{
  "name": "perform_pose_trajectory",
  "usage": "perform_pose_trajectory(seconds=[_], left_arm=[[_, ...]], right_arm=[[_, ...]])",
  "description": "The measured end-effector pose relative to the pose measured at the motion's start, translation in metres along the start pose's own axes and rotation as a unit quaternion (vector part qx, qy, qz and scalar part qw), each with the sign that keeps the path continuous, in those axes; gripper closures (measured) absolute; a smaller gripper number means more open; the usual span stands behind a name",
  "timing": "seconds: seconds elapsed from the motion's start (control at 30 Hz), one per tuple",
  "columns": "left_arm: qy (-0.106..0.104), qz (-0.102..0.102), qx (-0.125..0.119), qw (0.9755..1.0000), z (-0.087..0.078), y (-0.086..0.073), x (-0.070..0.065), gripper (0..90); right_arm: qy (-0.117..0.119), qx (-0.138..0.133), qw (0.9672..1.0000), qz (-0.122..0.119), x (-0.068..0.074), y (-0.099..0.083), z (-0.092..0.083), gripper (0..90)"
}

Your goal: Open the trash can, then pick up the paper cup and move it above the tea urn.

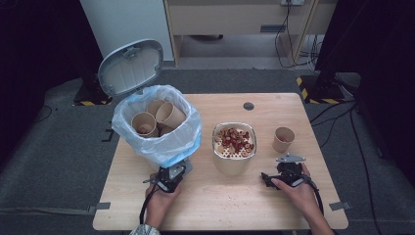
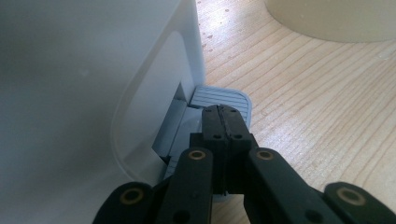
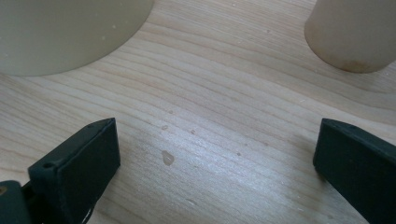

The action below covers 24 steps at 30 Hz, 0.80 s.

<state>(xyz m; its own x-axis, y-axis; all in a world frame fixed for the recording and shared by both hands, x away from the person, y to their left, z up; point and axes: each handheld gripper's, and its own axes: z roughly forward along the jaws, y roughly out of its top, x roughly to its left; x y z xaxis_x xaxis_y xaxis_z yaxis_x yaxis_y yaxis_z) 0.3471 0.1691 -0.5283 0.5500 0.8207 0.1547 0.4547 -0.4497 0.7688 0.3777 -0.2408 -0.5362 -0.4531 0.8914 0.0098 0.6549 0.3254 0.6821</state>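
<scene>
left tongs [image 2: 223, 116]: closed, pressing bin pedal [image 2: 224, 100] | right tongs [image 3: 215, 154]: wide, empty | bin [image 1: 161, 147] base hidden

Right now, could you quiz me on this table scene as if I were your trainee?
1. True or false: the bin has its lid up.
2. What does the left hand-held gripper press on? A) the bin's pedal B) the bowl C) the lone cup
3. How do the jaws of the right hand-held gripper stand?

Key:
1. True; paper cups lie inside the blue bag.
2. A; its shut jaws rest on the grey ribbed pedal at the bin's foot.
3. Wide open over bare table, with nothing between them.
</scene>
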Motion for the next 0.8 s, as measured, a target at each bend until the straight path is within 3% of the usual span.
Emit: perform_pose_trajectory(seconds=[0.07, 0.27, 0.67, 0.8], left_arm=[[0.0, 0.007, -0.001, 1.0, 0.0, 0.0, 0.0, 89.2], [0.0, 0.0, 0.0, 1.0, 0.0, 0.0, 0.0, 89.2], [0.0, 0.002, 0.003, 1.0, 0.0, 0.0, 0.0, 89.2], [0.002, 0.001, 0.004, 1.0, 0.0, 0.001, 0.0, 89.2]], right_arm=[[-0.001, 0.001, 1.0, 0.001, -0.001, 0.0, -0.001, 5.5], [-0.017, -0.015, 0.9996, 0.017, -0.009, 0.002, -0.008, 4.6], [-0.02, -0.015, 0.9996, 0.012, -0.011, 0.001, -0.01, 4.6], [-0.029, -0.017, 0.9992, 0.022, -0.015, 0.0, -0.012, 7.1]])
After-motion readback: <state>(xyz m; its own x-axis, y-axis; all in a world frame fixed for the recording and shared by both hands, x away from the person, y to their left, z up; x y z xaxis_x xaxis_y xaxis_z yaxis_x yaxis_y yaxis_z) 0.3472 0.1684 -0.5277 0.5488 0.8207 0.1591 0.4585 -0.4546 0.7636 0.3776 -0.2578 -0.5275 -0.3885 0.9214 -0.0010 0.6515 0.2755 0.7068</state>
